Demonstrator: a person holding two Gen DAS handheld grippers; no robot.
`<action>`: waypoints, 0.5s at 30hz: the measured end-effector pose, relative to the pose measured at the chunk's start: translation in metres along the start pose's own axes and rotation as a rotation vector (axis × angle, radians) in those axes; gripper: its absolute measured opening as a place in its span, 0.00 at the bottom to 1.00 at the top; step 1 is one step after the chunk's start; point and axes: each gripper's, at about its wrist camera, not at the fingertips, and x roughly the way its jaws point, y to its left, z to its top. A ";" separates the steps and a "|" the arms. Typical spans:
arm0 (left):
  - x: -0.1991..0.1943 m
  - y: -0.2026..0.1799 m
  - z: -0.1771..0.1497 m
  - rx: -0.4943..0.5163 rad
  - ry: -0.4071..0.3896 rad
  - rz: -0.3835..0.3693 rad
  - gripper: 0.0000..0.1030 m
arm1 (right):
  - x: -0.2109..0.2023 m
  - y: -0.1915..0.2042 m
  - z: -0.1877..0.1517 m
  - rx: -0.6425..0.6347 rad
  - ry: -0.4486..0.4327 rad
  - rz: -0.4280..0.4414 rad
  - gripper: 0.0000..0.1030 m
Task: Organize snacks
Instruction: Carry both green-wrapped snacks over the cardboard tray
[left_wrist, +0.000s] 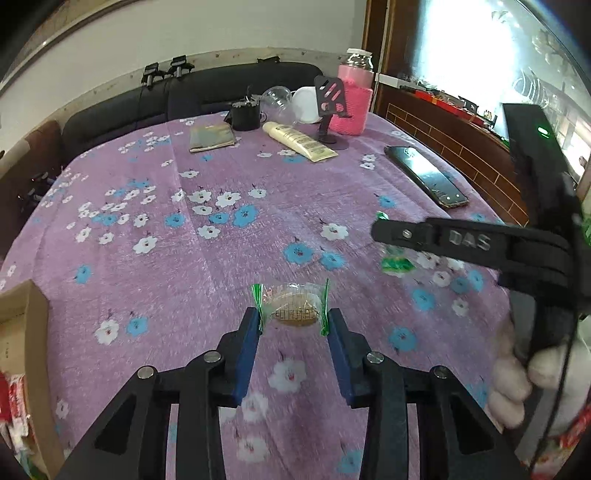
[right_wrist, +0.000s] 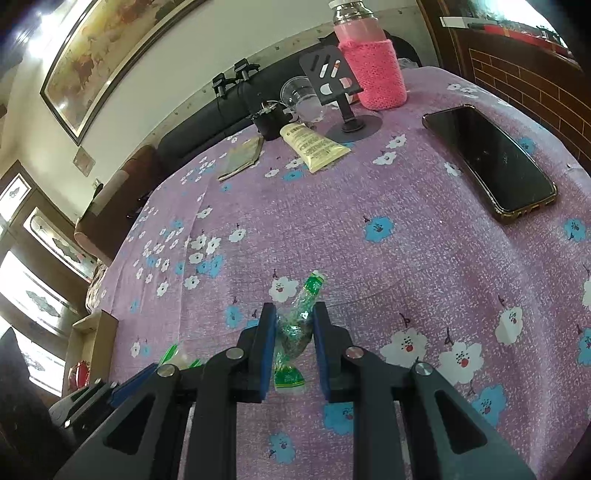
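Two wrapped snacks (left_wrist: 294, 303) (right_wrist: 295, 328), one phone (left_wrist: 426, 175), one tube (left_wrist: 299, 140), one box (left_wrist: 26, 332).

A dark sofa (left_wrist: 192, 96) is placed against a pale wall (left_wrist: 147, 40), a framed painting (right_wrist: 110, 55) is hung above, and brown brick panelling (right_wrist: 517, 70) is seen at the right.

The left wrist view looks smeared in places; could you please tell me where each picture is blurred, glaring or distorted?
Left wrist view: motion streaks across the cloth and right gripper; the window is blown out; the snack stays fairly sharp. Right wrist view: sharper; the phone bows with fisheye; glare at the top left corner.
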 end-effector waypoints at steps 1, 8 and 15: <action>-0.006 -0.001 -0.003 0.001 -0.003 0.008 0.37 | 0.000 0.001 0.000 -0.003 0.001 0.002 0.18; -0.034 -0.002 -0.021 -0.045 -0.025 0.045 0.37 | -0.002 0.013 -0.005 -0.049 -0.006 0.011 0.18; -0.068 0.015 -0.041 -0.093 -0.080 0.113 0.38 | -0.003 0.030 -0.016 -0.113 -0.019 -0.022 0.18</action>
